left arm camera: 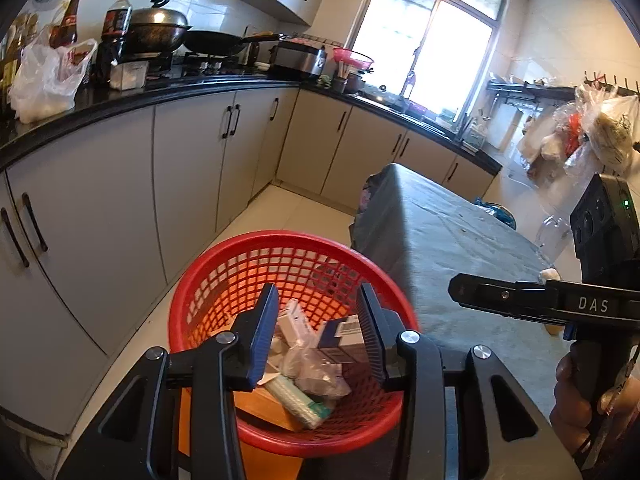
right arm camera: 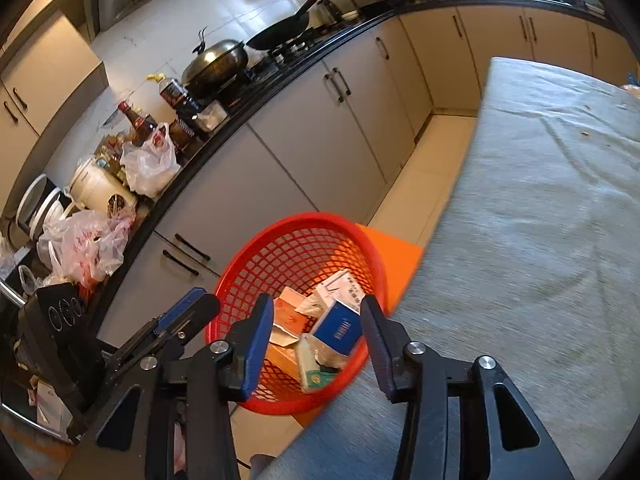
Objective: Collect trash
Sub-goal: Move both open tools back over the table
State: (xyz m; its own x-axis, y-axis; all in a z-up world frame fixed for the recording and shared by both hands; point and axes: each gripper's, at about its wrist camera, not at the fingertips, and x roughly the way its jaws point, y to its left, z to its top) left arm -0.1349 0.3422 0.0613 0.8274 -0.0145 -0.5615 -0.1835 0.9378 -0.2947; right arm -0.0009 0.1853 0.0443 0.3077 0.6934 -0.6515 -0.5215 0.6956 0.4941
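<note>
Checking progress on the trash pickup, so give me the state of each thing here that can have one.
left gripper: open, empty, above the basket
right gripper: open, empty, above the basket
red basket: upright beside the table, holding trash
blue box: in the basket, tilted
clear plastic bag: crumpled in the basket
table cloth: spread over the table, only specks in the part seen
lower cabinet doors: shut
lidded wok: covered

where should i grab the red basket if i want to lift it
Grip the red basket's top rim on the near side, coming from above with one finger inside and one outside. The rim is a thick continuous band, and the trash lies low, leaving it free.
</note>
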